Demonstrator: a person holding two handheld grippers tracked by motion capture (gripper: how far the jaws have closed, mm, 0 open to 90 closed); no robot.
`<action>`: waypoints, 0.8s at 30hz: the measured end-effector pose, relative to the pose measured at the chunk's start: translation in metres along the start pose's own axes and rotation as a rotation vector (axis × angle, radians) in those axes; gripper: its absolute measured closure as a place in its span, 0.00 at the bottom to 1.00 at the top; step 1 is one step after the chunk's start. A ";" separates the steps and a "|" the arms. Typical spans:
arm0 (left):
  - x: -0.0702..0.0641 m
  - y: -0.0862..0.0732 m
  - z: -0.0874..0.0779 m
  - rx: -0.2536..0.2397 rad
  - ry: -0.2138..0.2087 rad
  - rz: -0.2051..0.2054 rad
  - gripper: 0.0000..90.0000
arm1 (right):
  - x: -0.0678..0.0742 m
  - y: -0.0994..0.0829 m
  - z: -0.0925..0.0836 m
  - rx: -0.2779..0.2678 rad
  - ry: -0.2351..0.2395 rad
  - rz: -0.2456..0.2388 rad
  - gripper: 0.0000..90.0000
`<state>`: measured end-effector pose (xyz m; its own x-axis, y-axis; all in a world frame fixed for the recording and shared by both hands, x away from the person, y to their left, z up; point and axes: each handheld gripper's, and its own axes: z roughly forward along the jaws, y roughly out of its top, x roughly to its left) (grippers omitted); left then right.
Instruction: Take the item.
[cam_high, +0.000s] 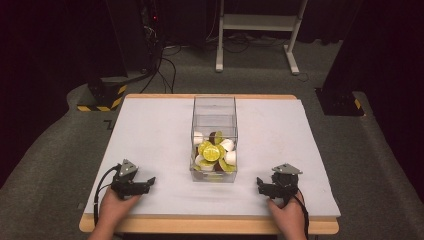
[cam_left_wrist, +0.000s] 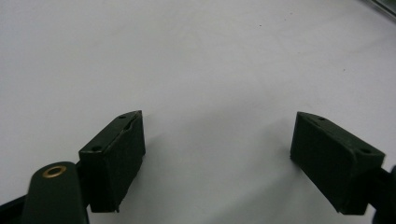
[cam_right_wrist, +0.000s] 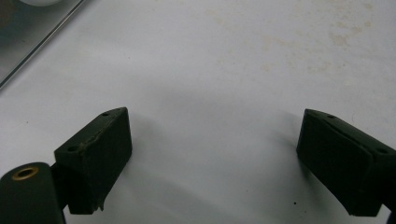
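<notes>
Resting low near the front edge of the white surface (cam_high: 150, 130), the left tongs (cam_high: 148, 183) and the right tongs (cam_high: 260, 184) are held one in each hand, the left hand (cam_high: 112, 207) and the right hand (cam_high: 289, 215) entering from below. Both are turned inward toward each other. Each pair of jaws stands wide apart with nothing gripped, bare surface seen between them. A clear plastic box (cam_high: 214, 107) of coffee capsules (cam_high: 212, 153) stands between the tongs, slightly farther back, with open room on either side.
</notes>
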<state>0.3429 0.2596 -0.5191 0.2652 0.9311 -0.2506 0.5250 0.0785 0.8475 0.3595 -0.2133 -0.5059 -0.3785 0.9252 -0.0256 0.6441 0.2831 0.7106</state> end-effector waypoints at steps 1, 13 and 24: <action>0.000 0.000 0.000 0.001 0.000 0.002 0.20 | 0.000 0.000 0.000 0.001 0.001 0.001 0.12; 0.000 0.000 0.000 0.002 0.005 0.005 0.20 | 0.000 0.000 0.000 0.003 0.001 0.004 0.11; 0.000 0.001 0.000 0.023 0.011 0.014 0.20 | 0.000 0.000 0.000 0.000 0.000 0.001 0.11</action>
<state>0.3435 0.2596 -0.5178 0.2634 0.9360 -0.2335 0.5395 0.0578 0.8400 0.3593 -0.2133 -0.5059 -0.3779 0.9255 -0.0253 0.6444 0.2825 0.7106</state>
